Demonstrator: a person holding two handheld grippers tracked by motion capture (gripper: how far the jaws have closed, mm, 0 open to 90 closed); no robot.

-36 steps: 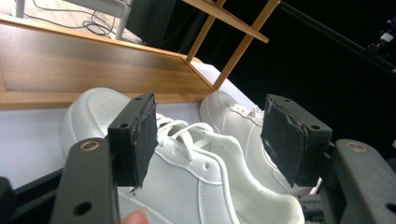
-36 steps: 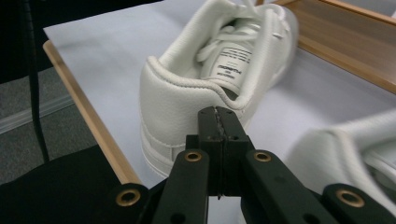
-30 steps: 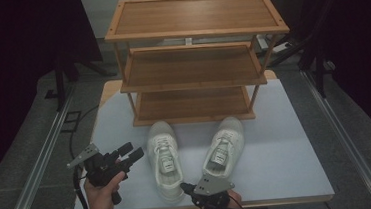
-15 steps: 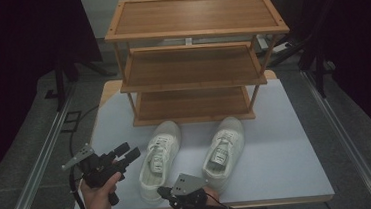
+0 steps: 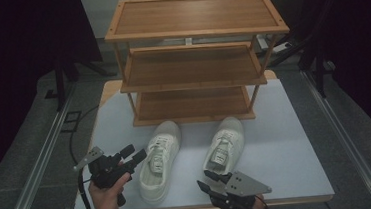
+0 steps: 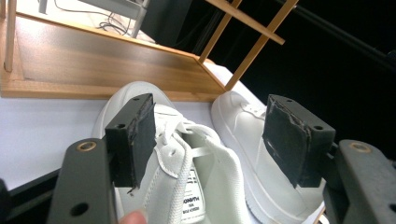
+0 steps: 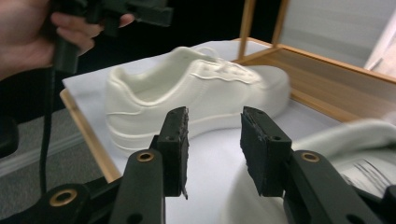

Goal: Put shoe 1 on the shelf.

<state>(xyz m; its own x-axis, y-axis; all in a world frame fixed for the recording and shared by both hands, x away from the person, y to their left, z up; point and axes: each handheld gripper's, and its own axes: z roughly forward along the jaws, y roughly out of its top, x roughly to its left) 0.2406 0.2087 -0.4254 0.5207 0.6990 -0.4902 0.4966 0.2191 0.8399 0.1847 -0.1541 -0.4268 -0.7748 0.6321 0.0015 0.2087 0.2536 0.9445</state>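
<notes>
My right tool [image 5: 205, 179] stood nearest, at the front edge of the counter [image 5: 286, 141], just off the heel of the right shoe [image 5: 223, 146]. Its jaws had just been opening and stood apart with nothing between the pads; in the right gripper view the heel of that shoe lay blurred at the lower right, beside the far jaw but not pinched.

My left tool [image 5: 132, 155] was held in my left hand [image 5: 106, 201] at the counter's front left corner, just beside the left shoe [image 5: 160, 159]. Its jaws were spread wide and pinched nothing. In the left gripper view the left shoe's [image 6: 187, 177] laces and tongue label lay between and beyond the pads, with the right shoe [image 6: 252, 149] just beside it.

Both white shoes lay flat on the counter's pale surface, side by side, toes pointing away from me. The left shoe was angled, its toe leaning toward its partner; the two stood apart.

Beyond their toes stood a three-tier wooden shoe rack [image 5: 195, 58], its lowest shelf just behind the shoes.
</notes>
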